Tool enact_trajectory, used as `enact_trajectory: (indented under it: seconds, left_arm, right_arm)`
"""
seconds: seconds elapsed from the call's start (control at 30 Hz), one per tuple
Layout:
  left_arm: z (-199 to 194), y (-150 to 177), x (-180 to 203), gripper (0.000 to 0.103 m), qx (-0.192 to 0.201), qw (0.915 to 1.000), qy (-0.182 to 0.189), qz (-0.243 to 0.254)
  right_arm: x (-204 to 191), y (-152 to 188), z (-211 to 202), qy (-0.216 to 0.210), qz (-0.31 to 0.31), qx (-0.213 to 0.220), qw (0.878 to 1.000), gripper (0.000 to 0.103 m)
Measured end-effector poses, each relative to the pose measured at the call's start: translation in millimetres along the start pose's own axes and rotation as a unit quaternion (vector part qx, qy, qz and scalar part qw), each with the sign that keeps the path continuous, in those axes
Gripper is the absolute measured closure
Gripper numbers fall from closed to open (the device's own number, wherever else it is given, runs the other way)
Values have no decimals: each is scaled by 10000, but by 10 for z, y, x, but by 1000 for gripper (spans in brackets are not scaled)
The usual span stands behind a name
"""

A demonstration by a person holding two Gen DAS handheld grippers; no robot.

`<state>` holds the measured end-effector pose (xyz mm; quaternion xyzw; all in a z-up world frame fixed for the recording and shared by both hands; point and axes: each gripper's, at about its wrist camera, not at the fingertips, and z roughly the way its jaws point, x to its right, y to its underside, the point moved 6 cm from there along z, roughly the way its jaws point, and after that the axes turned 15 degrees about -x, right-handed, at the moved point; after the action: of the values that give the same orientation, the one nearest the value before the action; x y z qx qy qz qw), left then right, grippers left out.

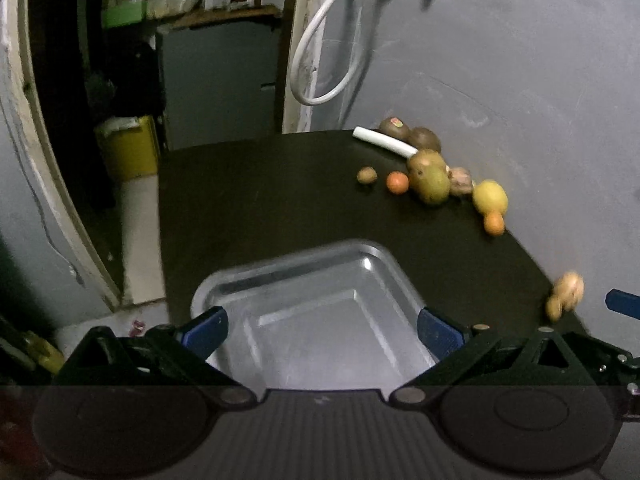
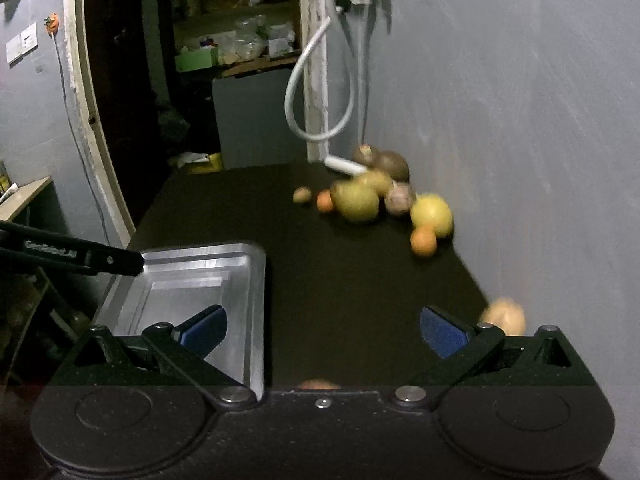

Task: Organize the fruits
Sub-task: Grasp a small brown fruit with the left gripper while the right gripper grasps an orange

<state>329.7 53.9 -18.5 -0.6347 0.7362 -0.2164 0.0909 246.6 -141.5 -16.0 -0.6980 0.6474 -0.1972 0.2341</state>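
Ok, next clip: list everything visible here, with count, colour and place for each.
metal tray: one, silver, nothing in it, near edge of the table, under the left gripper
table: one, dark, against the grey wall
kiwis: two, brown, far corner by the wall
white tube: one, lying in front of the kiwis
green-brown fruit: two large, middle of the pile
small oranges: two, orange, one left of the pile, one below the lemon
lemon: one, yellow, by the wall
small brown fruit: one, left of the pile
tan item: one, blurred, right table edge
white cable: one, looped on the wall
left gripper: open, blue pads
right gripper: open, blue pads
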Motion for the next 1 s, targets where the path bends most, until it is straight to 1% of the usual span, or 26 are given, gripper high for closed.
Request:
enact_trajectory:
  seconds: [0.13, 0.2, 0.27, 0.33, 0.4, 0.5, 0.6, 0.7, 0.8, 0.87, 0.9, 0.97, 1.0]
  left_arm:
    - [198, -537, -26, 0, -6, 10000, 29, 17]
    - [320, -780, -14, 0, -29, 9999, 67, 103]
    - [486, -1006, 3, 0, -75, 9999, 29, 133]
    - [674, -1228, 38, 0, -141, 9997, 110, 149]
    - [869, -1434, 67, 0, -173, 9996, 178, 135]
    - [1148, -1635, 80, 0, -249, 9993, 270, 70]
    - [1399, -1775, 79, 1, -301, 9988, 395, -8]
    - [1596, -1871, 99, 1, -338, 9979, 537, -100]
    - [1697, -1898, 140, 2, -361, 9975, 610, -24]
    - [1768, -1918, 165, 4, -382, 9975, 589, 36]
    - [1798, -1925, 176, 5, -399, 9975, 588, 57]
    - [1842, -1934, 199, 9, -417, 9974, 585, 113]
    - [1859, -1941, 215, 10, -422, 9972, 594, 153]
  right_arm:
    - [72, -533, 263, 9, -354, 71, 9993, 1]
    - [82, -817, 484, 5, -647, 16, 9979, 1]
    - [74, -1036, 691, 35, -989, -2, 9951, 1]
    - [64, -1259, 939, 130, -1375, -32, 9904, 1]
    - [61, -1454, 1170, 134, -1703, -68, 9853, 3]
    - [49, -1698, 1527, 203, -2221, -104, 9748, 8]
    - [5, -1832, 1807, 289, -2741, -201, 9611, 14]
    - [-58, -1891, 2000, 306, -3198, -305, 9465, 22]
    - [-117, -1903, 2176, 310, -3630, -471, 9301, 31]
    - [-139, -1890, 2284, 340, -3851, -621, 9201, 41]
    - [-148, -1876, 2335, 357, -3946, -702, 9155, 44]
    - [-161, -1856, 2441, 356, -4071, -835, 9088, 54]
    - [-158, -1860, 2480, 373, -4100, -881, 9071, 56]
